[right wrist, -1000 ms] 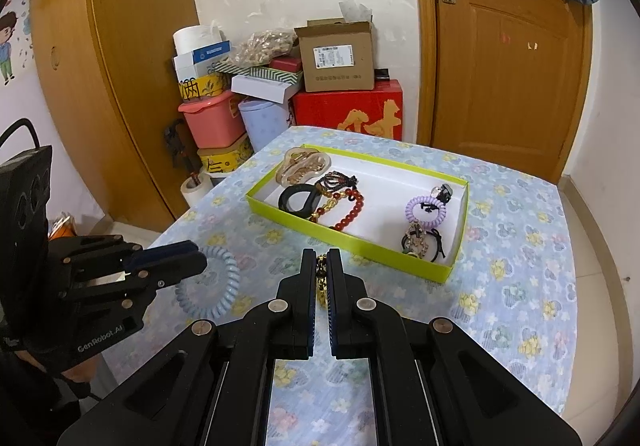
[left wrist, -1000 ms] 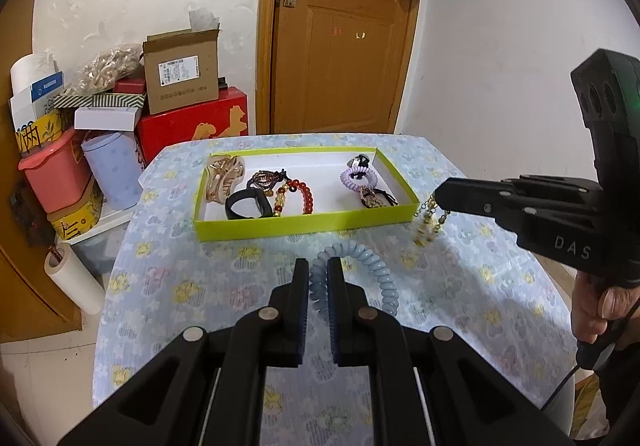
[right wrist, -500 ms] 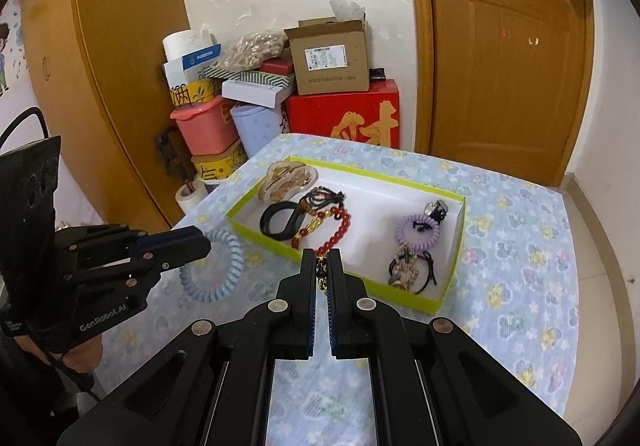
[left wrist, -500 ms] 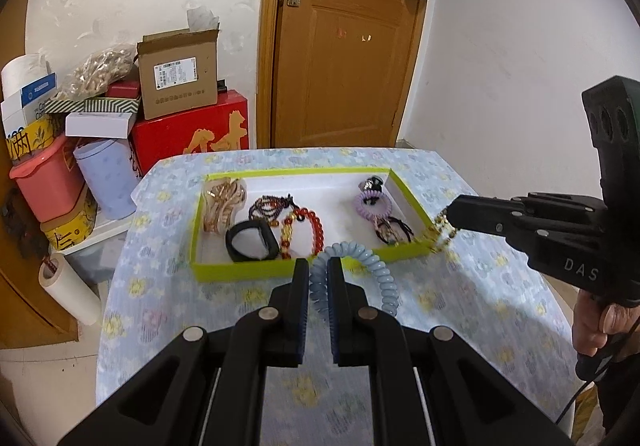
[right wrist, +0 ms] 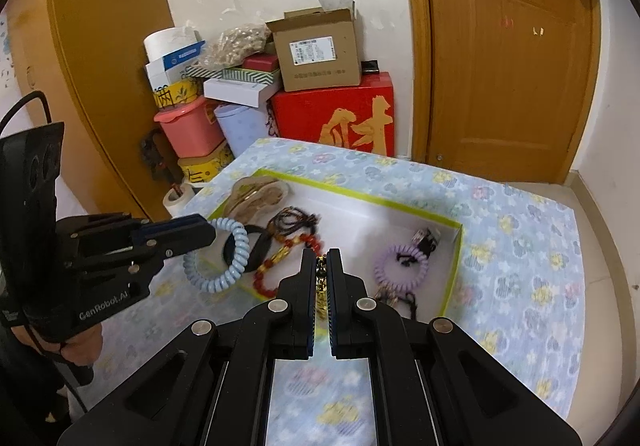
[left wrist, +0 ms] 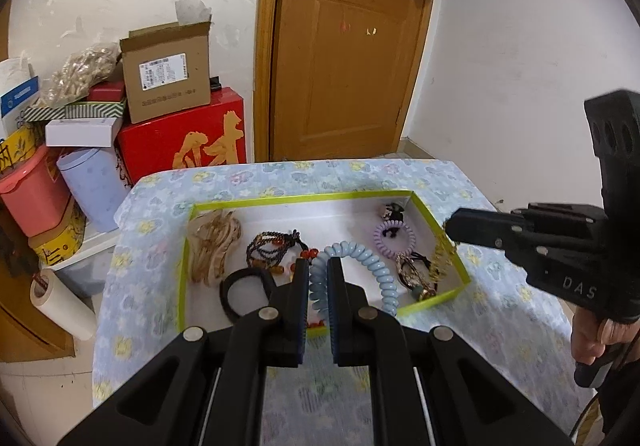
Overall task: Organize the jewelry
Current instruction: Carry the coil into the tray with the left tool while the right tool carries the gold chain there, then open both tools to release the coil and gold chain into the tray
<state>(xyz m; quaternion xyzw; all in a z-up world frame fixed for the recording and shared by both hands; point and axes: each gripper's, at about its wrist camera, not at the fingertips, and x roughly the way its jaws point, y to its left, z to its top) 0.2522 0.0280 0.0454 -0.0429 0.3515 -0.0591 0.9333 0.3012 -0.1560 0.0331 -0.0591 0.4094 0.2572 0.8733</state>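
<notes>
Right gripper clamped on gold chain piece, hanging above near edge of green-rimmed tray. Left gripper pinches blue coil bracelet over tray's left corner. Purple coil band lies inside the tray.

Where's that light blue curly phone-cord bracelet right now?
The light blue coil bracelet is pinched in the left gripper, hanging over the near left part of the green-edged tray, above the black ring and red beads.

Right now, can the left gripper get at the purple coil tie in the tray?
Probably not yet: the left gripper is shut on the blue coil bracelet. The purple coil tie lies uncovered in the tray, so the path looks free once it lets go.
</notes>
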